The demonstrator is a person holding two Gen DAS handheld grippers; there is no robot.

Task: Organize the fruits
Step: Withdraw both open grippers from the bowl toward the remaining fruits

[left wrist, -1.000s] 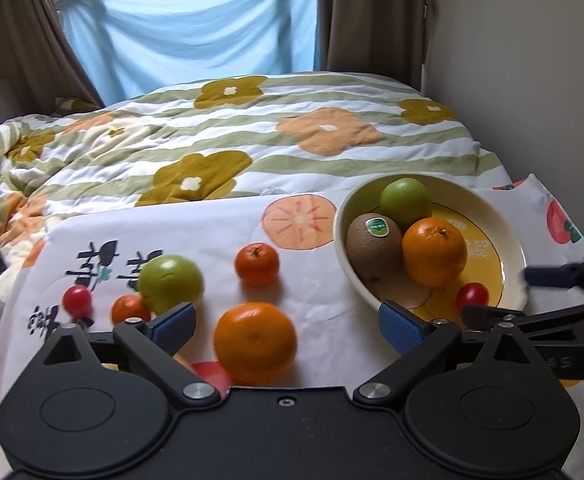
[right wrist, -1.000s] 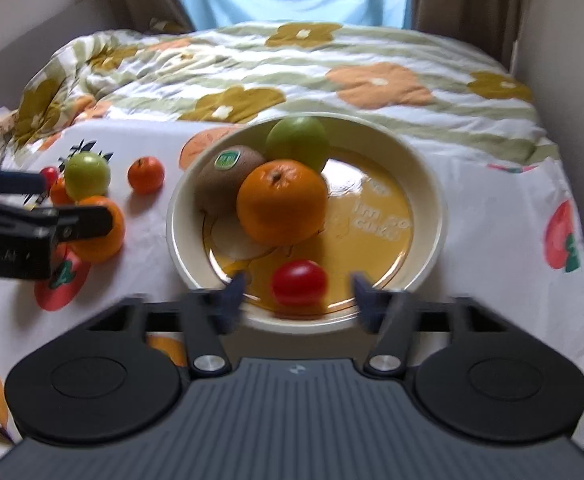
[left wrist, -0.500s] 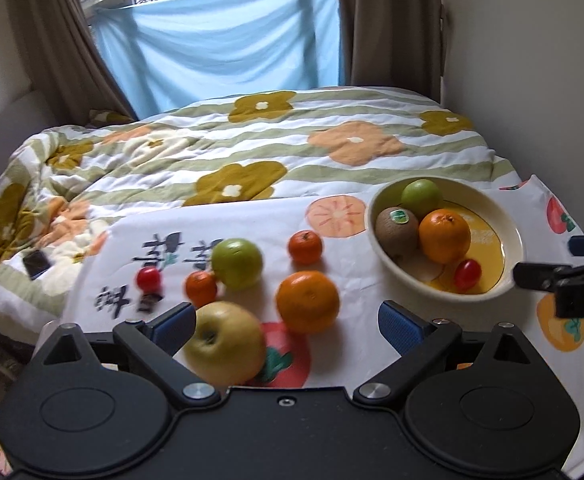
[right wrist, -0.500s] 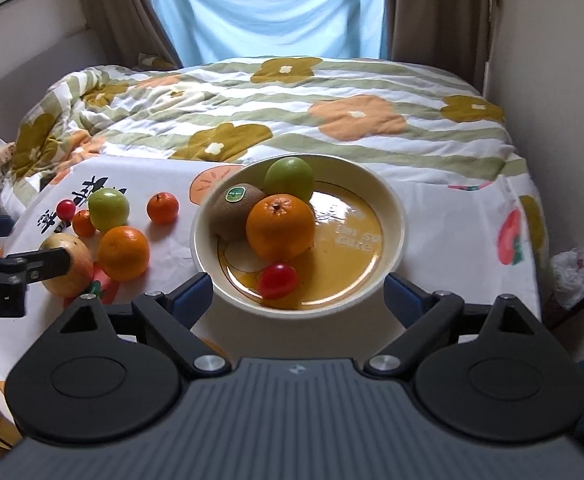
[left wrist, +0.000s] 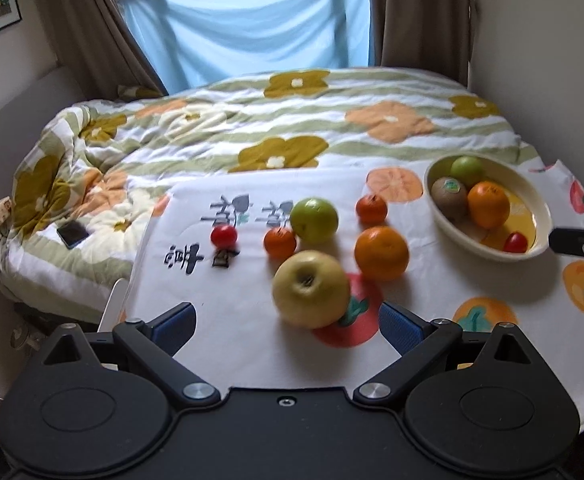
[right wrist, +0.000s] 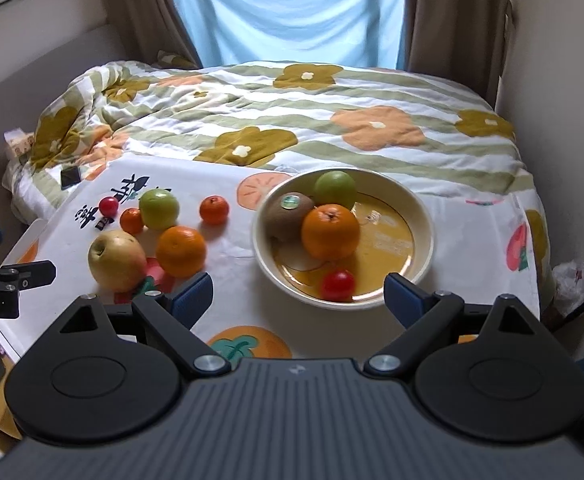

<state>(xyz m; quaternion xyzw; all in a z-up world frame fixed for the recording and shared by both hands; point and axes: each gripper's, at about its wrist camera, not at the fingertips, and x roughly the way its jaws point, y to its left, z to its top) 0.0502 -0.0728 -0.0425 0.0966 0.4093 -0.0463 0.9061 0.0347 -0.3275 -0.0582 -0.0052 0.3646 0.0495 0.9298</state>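
left gripper (left wrist: 286, 326), black with blue pads: jaws spread wide, holding nothing, above the near edge of the white fruit-print cloth (left wrist: 252, 344). right gripper (right wrist: 298, 298), same build: jaws spread wide, holding nothing, hanging at the near rim of the cream bowl with yellow floor (right wrist: 424, 216).

nearest loose fruit: large yellow-green apple (left wrist: 311, 289), stem dimple up, just ahead of the left gripper, slightly blurred. just beyond and right of it, big orange (left wrist: 381, 253). behind the apple, small tangerine (left wrist: 279, 243) close against the round green apple (left wrist: 314, 220); touching or not, cannot tell. left of these, small red tomato (left wrist: 224, 236). a second small tangerine (left wrist: 371, 209) sits farther back, apart from the rest.

in the bowl, near to far: red cherry tomato (right wrist: 337, 285) at the near wall; orange (right wrist: 330, 232) against the brown kiwi with green sticker (right wrist: 288, 216); green apple (right wrist: 335, 189) at the far wall.

beyond the cloth: floral striped quilt (right wrist: 332, 120), dark phone (left wrist: 72, 233) lying on it at left. farthest: pale blue sheet (right wrist: 288, 12) hung over the window between brown curtains (right wrist: 456, 20).
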